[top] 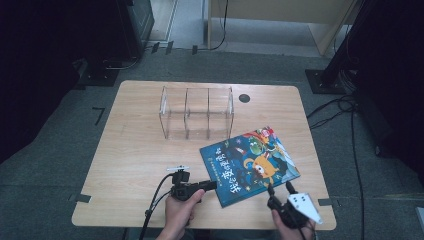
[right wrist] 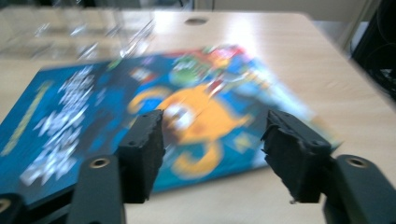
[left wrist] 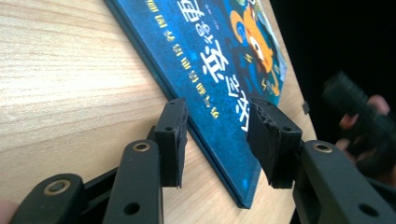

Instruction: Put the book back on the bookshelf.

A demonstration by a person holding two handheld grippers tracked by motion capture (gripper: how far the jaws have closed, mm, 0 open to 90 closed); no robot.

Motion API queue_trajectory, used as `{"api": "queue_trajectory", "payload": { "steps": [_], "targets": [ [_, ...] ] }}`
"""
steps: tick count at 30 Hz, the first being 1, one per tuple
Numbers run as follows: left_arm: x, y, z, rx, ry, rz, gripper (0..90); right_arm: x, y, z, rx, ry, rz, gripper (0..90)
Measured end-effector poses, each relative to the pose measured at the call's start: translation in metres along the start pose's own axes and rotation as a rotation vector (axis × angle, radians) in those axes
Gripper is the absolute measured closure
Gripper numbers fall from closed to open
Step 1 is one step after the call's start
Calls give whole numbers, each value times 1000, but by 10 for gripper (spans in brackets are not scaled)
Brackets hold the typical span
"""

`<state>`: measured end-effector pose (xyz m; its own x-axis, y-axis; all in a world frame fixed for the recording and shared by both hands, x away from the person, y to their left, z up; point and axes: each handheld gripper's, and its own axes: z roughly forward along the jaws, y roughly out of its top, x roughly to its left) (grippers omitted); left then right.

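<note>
The light wooden table (top: 140,150) had a smooth, matt top with fine straight grain. On it lay the blue picture book with an orange cartoon figure (top: 250,162), its hard cover glossy and catching the light. The clear three-bay plastic rack (top: 196,113) looked like acrylic, shiny at its edges. The left gripper (left wrist: 217,140) and the right gripper (right wrist: 212,154) were of matt black plastic; their fingers (left wrist: 273,140) carried ribbed pads and brass-coloured metal rivets. The floor (top: 45,165) was grey, rough carpet.
</note>
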<state>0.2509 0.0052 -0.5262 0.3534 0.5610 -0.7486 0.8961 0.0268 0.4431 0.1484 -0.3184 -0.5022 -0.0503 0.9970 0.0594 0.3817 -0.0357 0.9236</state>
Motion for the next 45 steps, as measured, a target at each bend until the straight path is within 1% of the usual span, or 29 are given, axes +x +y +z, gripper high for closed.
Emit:
{"api": "queue_trajectory", "payload": {
  "steps": [1, 2, 3, 4, 6, 8, 10, 11, 13, 14, 16, 17, 19, 21, 22, 25, 26, 29, 32, 34, 36, 38, 39, 40, 41, 43, 44, 45],
  "targets": [
    [0, -1, 1, 1, -1, 1, 575, -9, 7, 5, 18, 10, 11, 451],
    [-1, -1, 2, 1, 0, 3, 571, -19, 14, 14, 60, 44, 31, 487],
    [-2, -2, 3, 1, 6, 10, 568, -25, 18, 19, 77, 61, 34, 502],
    [-2, -3, 4, 4, 11, 18, 562, -31, 22, 27, 88, 59, 25, 526],
    [-3, -4, 5, 2, 12, 23, 560, -42, 29, 44, 123, 44, -8, 531],
    [-3, -3, 6, -3, 15, 27, 558, -54, 34, 61, 170, 30, -10, 531],
    [-3, -2, 5, -7, 21, 31, 550, -66, 36, 77, 216, 16, 15, 527],
    [-3, -2, 5, -8, 24, 34, 547, -72, 35, 84, 240, 15, 37, 518],
    [-3, -2, 5, -14, 22, 33, 538, -82, 34, 96, 259, 5, 70, 516],
    [-3, -2, 5, -17, 23, 34, 537, -84, 34, 99, 264, 8, 79, 516],
    [-3, -2, 6, -20, 22, 40, 535, -88, 30, 106, 292, 24, 98, 510],
    [-4, -2, 7, -20, 22, 45, 527, -90, 29, 108, 287, 50, 123, 522],
    [-4, -2, 7, -19, 24, 54, 522, -92, 28, 109, 293, 83, 155, 527],
    [-5, -2, 8, -17, 25, 60, 515, -92, 28, 108, 291, 83, 168, 535],
    [-6, -2, 8, -21, 32, 67, 515, -93, 27, 106, 291, 91, 163, 541],
    [-6, -1, 5, -30, 63, 92, 495, -93, 25, 100, 296, 116, 181, 563],
    [-6, -1, 4, -32, 66, 92, 494, -93, 24, 98, 297, 123, 187, 567],
    [-4, 1, -1, -37, 92, 103, 486, -89, 21, 90, 310, 133, 181, 573],
    [-2, 2, -7, -44, 120, 107, 477, -81, 16, 77, 315, 137, 174, 581],
    [0, 3, -12, -52, 142, 110, 474, -73, 12, 68, 318, 142, 150, 578],
    [5, 4, -19, -66, 155, 105, 470, -67, 8, 57, 338, 169, 137, 588],
    [10, 5, -24, -73, 146, 91, 477, -64, 7, 48, 369, 208, 128, 600],
    [13, 5, -26, -77, 137, 82, 488, -64, 7, 46, 382, 230, 138, 606],
    [15, 5, -27, -77, 132, 78, 499, -66, 8, 46, 392, 248, 164, 613],
    [15, 4, -27, -81, 127, 77, 504, -68, 8, 47, 384, 256, 190, 618],
    [13, 3, -26, -86, 140, 87, 495, -72, 10, 53, 362, 235, 231, 629],
    [12, 3, -26, -90, 143, 90, 484, -73, 11, 57, 358, 235, 251, 632],
    [12, 3, -26, -89, 144, 90, 478, -72, 12, 60, 358, 252, 264, 627]
  ]
}}
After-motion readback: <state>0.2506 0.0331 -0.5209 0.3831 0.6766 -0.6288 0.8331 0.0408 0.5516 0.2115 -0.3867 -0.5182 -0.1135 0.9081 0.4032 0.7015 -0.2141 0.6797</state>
